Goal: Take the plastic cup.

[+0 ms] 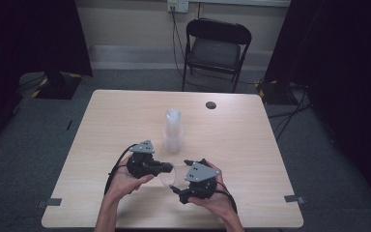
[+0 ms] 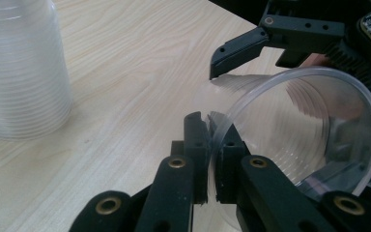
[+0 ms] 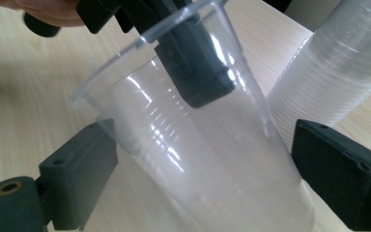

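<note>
Right now you are holding a single clear cup (image 1: 166,177) between both claws, low over the bench (image 1: 111,125) and just on your side of the stack of cups (image 1: 173,130), clear of it. Your left claw (image 2: 207,126) is pinching the cup's rim, its jaws nearly shut, one pad inside the wall and one outside. Your right claw (image 3: 200,181) is standing wide open around the cup's body; its pads are flanking the wall, and you cannot tell from the right gripper view whether they are touching it. You seem to be handing the cup from left to right. Next, the right claw needs to close gently on the thin wall, since it will likely buckle, before the left lets go of the rim.
</note>
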Tool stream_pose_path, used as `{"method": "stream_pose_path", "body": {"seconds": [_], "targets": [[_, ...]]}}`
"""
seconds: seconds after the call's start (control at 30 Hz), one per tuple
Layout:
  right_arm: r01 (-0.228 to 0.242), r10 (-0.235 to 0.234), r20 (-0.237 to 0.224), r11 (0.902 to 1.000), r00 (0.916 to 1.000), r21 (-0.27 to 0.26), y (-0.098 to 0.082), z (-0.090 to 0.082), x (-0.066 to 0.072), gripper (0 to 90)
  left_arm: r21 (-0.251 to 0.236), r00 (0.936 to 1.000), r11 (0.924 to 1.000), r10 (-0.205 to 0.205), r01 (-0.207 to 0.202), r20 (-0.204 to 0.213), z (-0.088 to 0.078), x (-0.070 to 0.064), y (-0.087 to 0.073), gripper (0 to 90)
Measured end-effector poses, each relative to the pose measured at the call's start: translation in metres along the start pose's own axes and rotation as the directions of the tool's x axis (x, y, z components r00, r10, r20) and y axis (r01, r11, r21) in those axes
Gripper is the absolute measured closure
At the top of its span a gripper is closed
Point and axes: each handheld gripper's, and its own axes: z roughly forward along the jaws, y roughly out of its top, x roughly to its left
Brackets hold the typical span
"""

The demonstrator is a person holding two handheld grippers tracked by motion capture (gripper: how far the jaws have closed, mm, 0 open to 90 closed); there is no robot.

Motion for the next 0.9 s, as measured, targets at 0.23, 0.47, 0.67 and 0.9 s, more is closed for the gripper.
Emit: {"method": "stream_pose_path", "body": {"seconds": [0.23, 0.47, 0.67, 0.9], "targets": [[0.029, -0.029, 0.023, 0.9995, 0.9993, 0.008, 0.003, 0.0, 0.005, 11.7, 0.007, 0.9998, 0.9999, 0.015, -0.015, 0.011, 0.005, -0.003, 0.001, 86.8], [0.07, -0.07, 0.008, 0.9968, 0.9975, 0.039, 0.005, 0.006, 0.01, 16.0, 0.047, 0.9998, 0.9988, 0.009, -0.01, 0.019, 0.014, -0.006, 0.002, 86.5], [0.093, -0.094, 0.025, 0.9951, 0.9953, 0.034, 0.006, 0.005, 0.012, 18.6, 0.077, 0.9999, 0.997, -0.008, 0.007, 0.01, 0.017, -0.005, 0.002, 85.4], [0.103, -0.103, 0.024, 0.9946, 0.9943, 0.006, 0.009, 0.004, 0.015, 22.5, 0.117, 0.9995, 0.9928, -0.025, 0.027, -0.019, 0.02, -0.004, 0.001, 82.9]]}}
